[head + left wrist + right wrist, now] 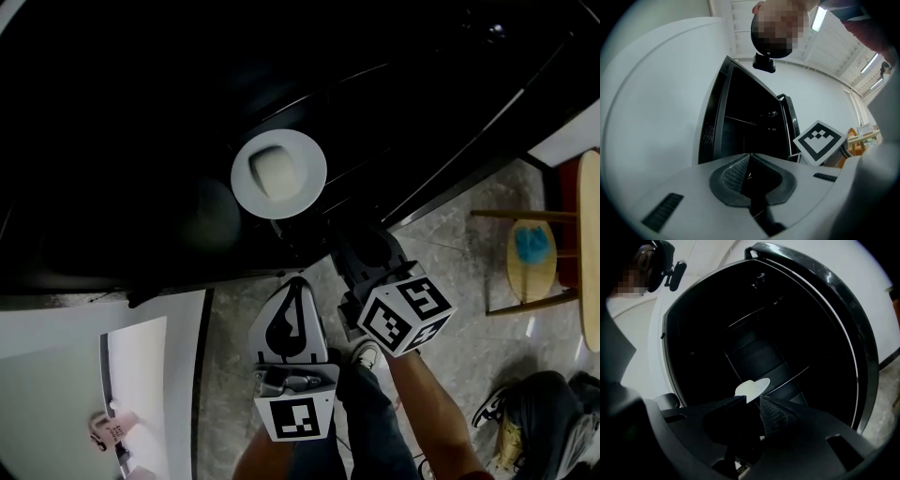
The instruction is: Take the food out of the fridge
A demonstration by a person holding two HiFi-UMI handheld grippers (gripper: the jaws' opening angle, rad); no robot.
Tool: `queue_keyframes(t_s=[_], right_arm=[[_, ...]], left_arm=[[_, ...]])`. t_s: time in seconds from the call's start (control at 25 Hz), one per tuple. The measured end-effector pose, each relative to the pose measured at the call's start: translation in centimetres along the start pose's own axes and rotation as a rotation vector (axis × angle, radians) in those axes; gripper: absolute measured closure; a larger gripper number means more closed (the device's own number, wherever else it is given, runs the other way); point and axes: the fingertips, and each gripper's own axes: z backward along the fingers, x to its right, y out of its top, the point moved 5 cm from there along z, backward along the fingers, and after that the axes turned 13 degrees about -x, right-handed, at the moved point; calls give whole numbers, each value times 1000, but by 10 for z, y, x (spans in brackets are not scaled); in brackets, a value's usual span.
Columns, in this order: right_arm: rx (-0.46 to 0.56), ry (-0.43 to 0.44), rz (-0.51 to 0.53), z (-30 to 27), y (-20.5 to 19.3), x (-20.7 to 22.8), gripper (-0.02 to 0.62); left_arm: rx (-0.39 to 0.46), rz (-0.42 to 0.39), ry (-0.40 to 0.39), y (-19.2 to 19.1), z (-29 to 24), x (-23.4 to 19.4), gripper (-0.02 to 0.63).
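On a shelf near the front of the open fridge [141, 112] sits a white plate [307, 157] carrying a pale piece of food [275, 172]. The right gripper [751, 401], jaws slightly apart, aims at its rim from just outside the fridge, and the left gripper [749, 155], jaws together and empty, hangs farther out. A shallow pinch on that rim could tip the plate as it leaves the fridge, sliding the food off.

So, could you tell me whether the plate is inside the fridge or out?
Inside: the plate lies in the fridge's dark interior, just ahead of the right tongs.
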Motion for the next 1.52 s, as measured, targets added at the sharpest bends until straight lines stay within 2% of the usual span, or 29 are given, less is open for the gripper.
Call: queue_keyframes(t_s=[0.36,0.52,0.8,1.16,1.52], right_arm=[[-34,171,-307,-28,-3,-5,485],[-28,204,-392,-36,-3,-4,480],[-37,210,-551,-43,-9,7,480],[-30,263,-576,-52,-2,-5,479],[-5,364,-700,-63,1,-9,479]], left_arm=[[6,-8,0,3,4,-5,592],[12,-10,4,4,5,-7,593],[5,-9,7,3,5,-10,592],[1,-8,7,3,5,-12,592],[1,-9,8,3,4,-14,592]])
